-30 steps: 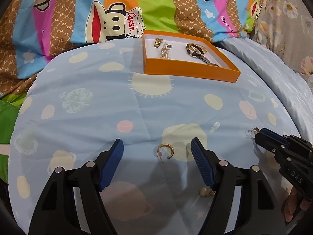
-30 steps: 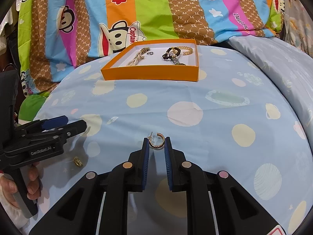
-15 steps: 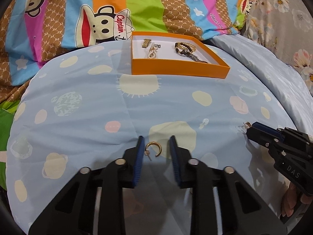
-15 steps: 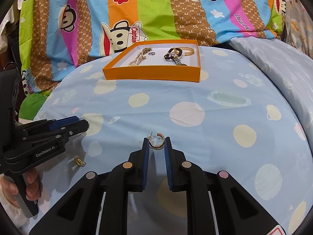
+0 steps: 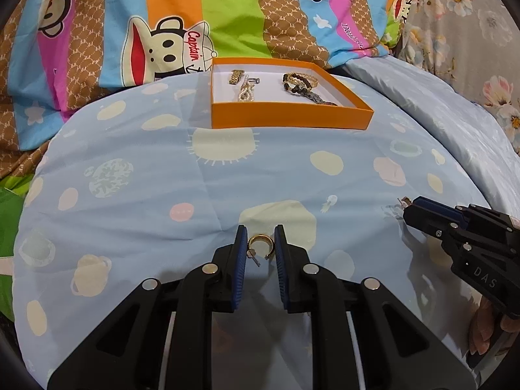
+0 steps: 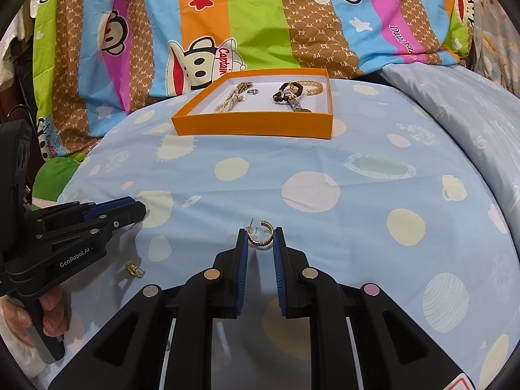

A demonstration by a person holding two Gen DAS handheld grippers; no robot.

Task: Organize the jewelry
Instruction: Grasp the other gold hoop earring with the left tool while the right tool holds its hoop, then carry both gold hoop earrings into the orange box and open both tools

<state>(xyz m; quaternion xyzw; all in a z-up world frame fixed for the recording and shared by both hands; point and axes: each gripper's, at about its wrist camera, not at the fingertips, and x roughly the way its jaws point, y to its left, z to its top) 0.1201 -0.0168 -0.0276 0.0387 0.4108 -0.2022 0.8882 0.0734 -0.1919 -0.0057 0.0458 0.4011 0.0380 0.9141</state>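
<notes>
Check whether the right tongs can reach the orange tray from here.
Probably yes: the right tongs, shut on an earring, face the tray with only bare sheet between, nothing blocking the way.

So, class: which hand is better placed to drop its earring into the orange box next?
Right. Its gripper is shut on the patterned hoop, orange box ahead. The left gripper has jaws closing around a plain hoop, so its grip looks less settled.

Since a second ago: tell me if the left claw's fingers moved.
Yes. The left claw has closed inward from wide apart, its fingers now flanking the gold hoop earring on the blue bedspread.
</notes>
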